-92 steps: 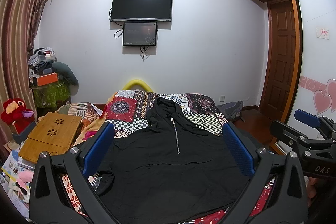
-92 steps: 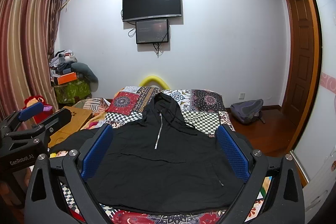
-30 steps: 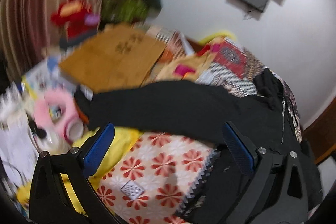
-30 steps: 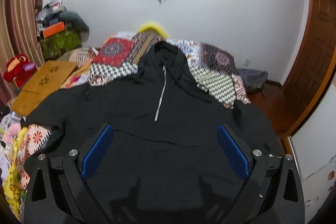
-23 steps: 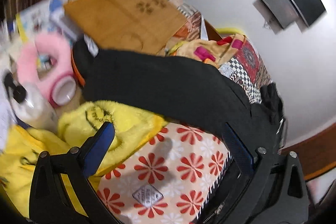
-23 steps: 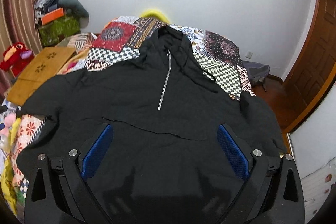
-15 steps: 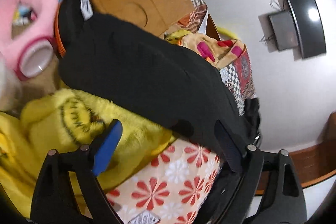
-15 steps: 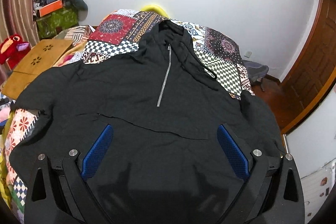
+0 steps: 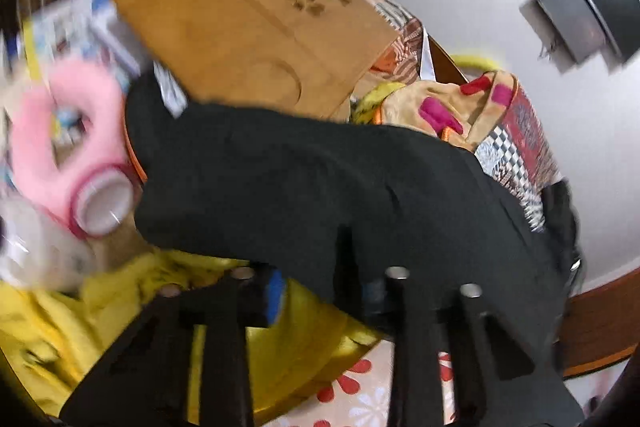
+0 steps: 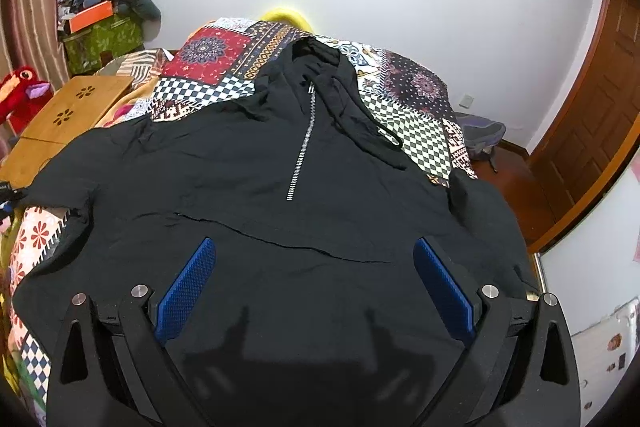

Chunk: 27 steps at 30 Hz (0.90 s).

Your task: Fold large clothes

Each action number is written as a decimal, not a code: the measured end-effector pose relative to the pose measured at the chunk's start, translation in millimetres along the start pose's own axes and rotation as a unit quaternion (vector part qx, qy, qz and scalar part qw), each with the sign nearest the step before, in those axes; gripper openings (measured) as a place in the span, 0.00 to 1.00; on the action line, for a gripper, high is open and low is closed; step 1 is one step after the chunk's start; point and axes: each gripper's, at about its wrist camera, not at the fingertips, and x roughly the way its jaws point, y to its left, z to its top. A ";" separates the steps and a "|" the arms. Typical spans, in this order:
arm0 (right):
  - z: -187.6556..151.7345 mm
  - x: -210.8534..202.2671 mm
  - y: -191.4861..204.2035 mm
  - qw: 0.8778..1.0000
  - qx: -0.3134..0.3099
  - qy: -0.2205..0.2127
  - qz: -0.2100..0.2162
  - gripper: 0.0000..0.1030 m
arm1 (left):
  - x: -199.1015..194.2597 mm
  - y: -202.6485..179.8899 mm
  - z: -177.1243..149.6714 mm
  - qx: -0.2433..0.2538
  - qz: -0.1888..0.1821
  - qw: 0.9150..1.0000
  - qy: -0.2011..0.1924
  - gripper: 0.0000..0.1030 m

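Observation:
A black zip hoodie (image 10: pixel 304 211) lies spread face up on the patchwork bed (image 10: pixel 216 55), hood toward the far wall. Its left sleeve (image 9: pixel 280 179) stretches across the left wrist view, over the bed's edge. My left gripper (image 9: pixel 320 291) is shut on the lower edge of that sleeve, black cloth pinched between the blue pads (image 9: pixel 275 295). My right gripper (image 10: pixel 312 287) is open and empty, hovering low over the hoodie's lower front, its blue pads (image 10: pixel 186 291) wide apart.
A yellow blanket (image 9: pixel 120 327) and red-flowered sheet (image 9: pixel 360 395) lie under the left gripper. A wooden lap table (image 9: pixel 256 27), a pink plush ring (image 9: pixel 60 147) and clutter lie beyond the sleeve. A door (image 10: pixel 592 99) is at right.
My left gripper has closed its fingers onto the sleeve's edge; half a second ago they were open around it. The right gripper has sunk slightly toward the hoodie's front.

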 end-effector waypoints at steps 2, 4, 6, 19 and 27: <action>-0.8 -1.9 -4.6 1.000 0.007 -0.002 0.002 0.96 | -11.2 -15.1 2.7 0.033 0.021 0.999 -0.019 0.14; -1.2 -3.9 -9.5 1.000 0.013 -0.005 0.002 0.96 | -24.5 -29.6 7.4 0.060 0.030 0.997 -0.038 0.08; -2.0 -6.5 -14.5 1.000 0.018 -0.007 0.000 0.96 | -37.4 -40.1 12.2 0.070 0.015 0.996 -0.055 0.05; -16.8 -19.0 -47.0 0.999 0.041 -0.028 -0.010 0.96 | -114.7 -191.8 10.0 0.188 -0.108 0.967 -0.137 0.03; -26.4 -18.9 -82.0 0.997 0.071 -0.035 -0.010 0.96 | -116.6 -300.2 -27.3 0.263 -0.173 0.942 -0.115 0.03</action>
